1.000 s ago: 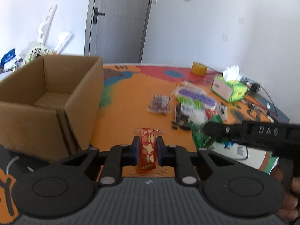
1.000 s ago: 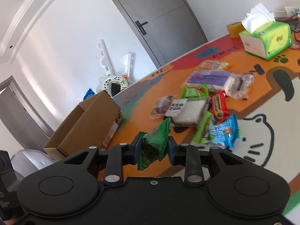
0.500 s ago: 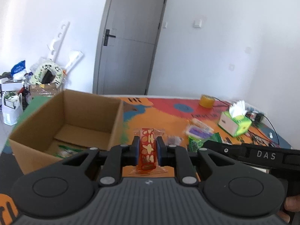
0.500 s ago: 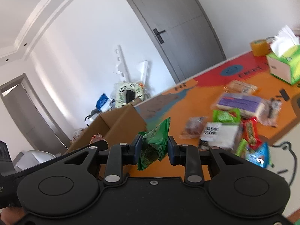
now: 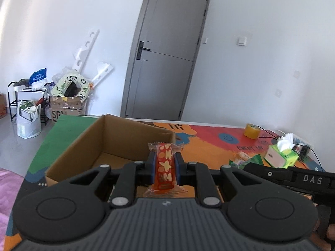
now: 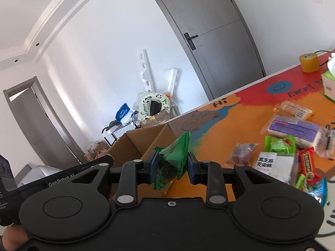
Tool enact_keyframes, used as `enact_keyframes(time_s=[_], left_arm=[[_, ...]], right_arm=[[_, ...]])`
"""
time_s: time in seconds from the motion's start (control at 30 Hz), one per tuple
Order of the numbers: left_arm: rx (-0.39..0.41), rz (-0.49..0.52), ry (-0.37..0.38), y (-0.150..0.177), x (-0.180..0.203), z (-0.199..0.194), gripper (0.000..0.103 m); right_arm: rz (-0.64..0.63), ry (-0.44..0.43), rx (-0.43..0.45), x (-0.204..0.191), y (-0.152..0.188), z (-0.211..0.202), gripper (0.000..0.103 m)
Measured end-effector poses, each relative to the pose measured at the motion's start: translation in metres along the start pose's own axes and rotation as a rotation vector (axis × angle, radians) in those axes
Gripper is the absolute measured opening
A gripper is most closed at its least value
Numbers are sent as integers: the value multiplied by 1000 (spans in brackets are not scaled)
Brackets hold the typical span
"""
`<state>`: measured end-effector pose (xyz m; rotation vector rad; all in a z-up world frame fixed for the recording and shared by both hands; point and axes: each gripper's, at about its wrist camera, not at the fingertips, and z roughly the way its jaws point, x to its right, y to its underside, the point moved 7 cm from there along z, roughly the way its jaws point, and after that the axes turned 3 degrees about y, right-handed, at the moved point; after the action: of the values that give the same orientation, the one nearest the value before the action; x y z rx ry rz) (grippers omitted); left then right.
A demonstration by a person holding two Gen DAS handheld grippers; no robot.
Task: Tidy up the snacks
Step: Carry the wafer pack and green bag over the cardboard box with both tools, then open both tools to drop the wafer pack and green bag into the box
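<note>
My left gripper (image 5: 164, 167) is shut on a red snack packet with yellow shapes (image 5: 164, 168) and holds it above the near edge of the open cardboard box (image 5: 88, 146). My right gripper (image 6: 171, 165) is shut on a green snack bag (image 6: 174, 156) just right of the same box (image 6: 142, 142). The right gripper's body shows at the right of the left wrist view (image 5: 293, 179). Several loose snacks (image 6: 289, 144) lie on the orange mat to the right.
A green tissue box (image 5: 281, 155) and a yellow tape roll (image 5: 252, 130) stand at the table's far right. The colourful mat (image 5: 209, 144) covers the table. Floor clutter, a rack and a grey door (image 5: 165, 62) are behind the table.
Both grippers have risen and moved left toward the box with their snacks held. The left one now looks over the box's near edge; the snack pile has shifted right in the right view.
</note>
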<state>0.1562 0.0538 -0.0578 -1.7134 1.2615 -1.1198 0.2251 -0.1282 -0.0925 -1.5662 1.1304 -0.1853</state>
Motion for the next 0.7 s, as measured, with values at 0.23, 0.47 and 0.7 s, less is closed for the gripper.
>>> enact_keyframes(time_s=[0.23,0.47,0.7], left_arm=[[0,-40,-44,-6,-30,7,17],[-8,-71,-80,-5,-54,15,17],[23,-94,-125,-10,-74,11,17]], right_arm=[[-19,-29,-6,-18,-6,16,30],[-32,-53,-24,-38,-9,34,30],[-61,-75,-46,-63,-9,53,30]])
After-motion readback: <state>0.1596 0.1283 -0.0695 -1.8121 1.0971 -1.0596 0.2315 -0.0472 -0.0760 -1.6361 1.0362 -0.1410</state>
